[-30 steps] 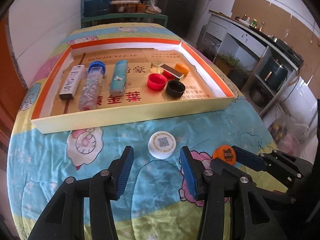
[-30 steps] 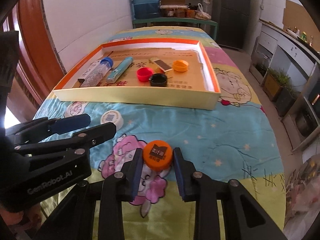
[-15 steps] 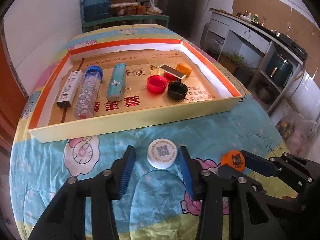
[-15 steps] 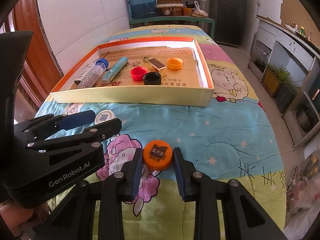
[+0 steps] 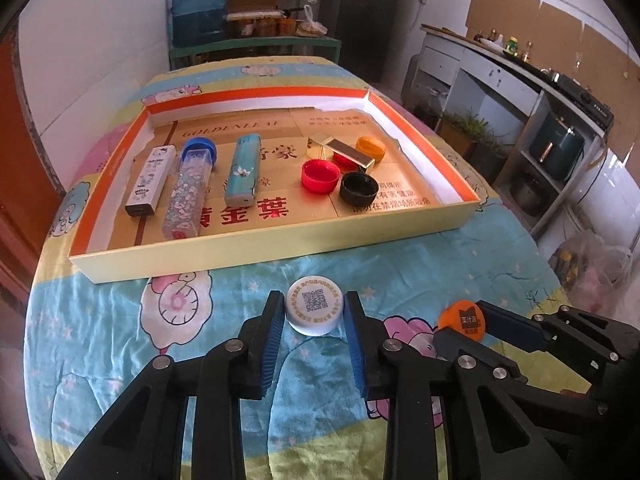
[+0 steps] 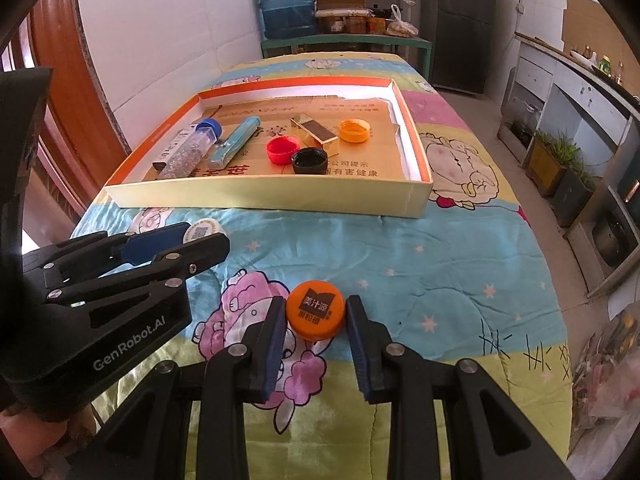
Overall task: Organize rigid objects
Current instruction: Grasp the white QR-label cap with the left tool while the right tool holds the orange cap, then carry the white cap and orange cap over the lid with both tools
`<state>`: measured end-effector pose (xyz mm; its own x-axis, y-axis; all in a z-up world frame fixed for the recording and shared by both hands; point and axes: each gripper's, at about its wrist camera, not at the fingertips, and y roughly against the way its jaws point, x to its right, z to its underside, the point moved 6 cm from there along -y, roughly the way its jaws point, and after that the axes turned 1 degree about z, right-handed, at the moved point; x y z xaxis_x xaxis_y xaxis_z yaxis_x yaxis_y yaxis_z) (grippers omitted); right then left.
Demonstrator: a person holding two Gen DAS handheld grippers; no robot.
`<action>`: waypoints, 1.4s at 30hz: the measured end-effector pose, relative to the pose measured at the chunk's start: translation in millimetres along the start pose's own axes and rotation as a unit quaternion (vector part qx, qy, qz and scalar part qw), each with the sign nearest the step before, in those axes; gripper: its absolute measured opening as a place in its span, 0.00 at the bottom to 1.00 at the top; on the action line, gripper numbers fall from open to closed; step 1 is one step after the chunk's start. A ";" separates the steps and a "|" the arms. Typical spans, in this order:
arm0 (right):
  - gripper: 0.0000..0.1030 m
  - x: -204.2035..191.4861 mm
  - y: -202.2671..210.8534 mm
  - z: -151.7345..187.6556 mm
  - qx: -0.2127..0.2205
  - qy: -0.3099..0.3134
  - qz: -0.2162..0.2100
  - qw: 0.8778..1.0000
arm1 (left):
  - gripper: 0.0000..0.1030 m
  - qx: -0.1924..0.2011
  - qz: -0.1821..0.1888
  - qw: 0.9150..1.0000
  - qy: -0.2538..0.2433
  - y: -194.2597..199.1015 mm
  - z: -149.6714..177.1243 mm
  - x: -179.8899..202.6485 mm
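Your left tool [image 5: 314,314] is closing on the white cap [image 5: 314,306], low in the centre of the left wrist view; the blue pads look just at its rim, so finish the squeeze evenly and keep both pads level on the ribbed side before lifting. Your right tool [image 6: 316,316] is clamped on the orange cap [image 6: 315,310], low centre in its own view. Both caps lie on the cartoon-print cloth covering the tabletop, below the tray [image 5: 280,250]. Lift straight up, clear the tray's near wall, then set each beside the red cap [image 5: 319,176] and black cap [image 5: 359,189].
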<state>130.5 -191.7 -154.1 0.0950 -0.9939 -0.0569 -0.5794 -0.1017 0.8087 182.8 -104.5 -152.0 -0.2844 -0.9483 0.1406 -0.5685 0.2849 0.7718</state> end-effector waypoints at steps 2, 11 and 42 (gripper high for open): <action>0.30 -1.1 1.5 -1.6 0.002 0.001 0.000 1.000 | 0.30 0.006 0.003 1.000 0.005 5.4 -1.3 -1.9; 0.30 -9.3 6.6 -12.2 0.012 0.010 -0.004 1.000 | 0.30 0.024 0.004 1.000 0.018 25.0 -10.2 -11.6; 0.30 -26.4 16.6 -79.8 0.060 0.041 -0.019 0.997 | 0.30 0.078 -0.045 0.995 0.039 58.8 -65.4 -54.3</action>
<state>183.0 -163.6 -92.5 0.1820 -0.9827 -0.0351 -0.6660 -0.1495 0.7308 215.4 -45.4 -73.7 -0.1689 -0.9773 0.1281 -0.7036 0.2106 0.6787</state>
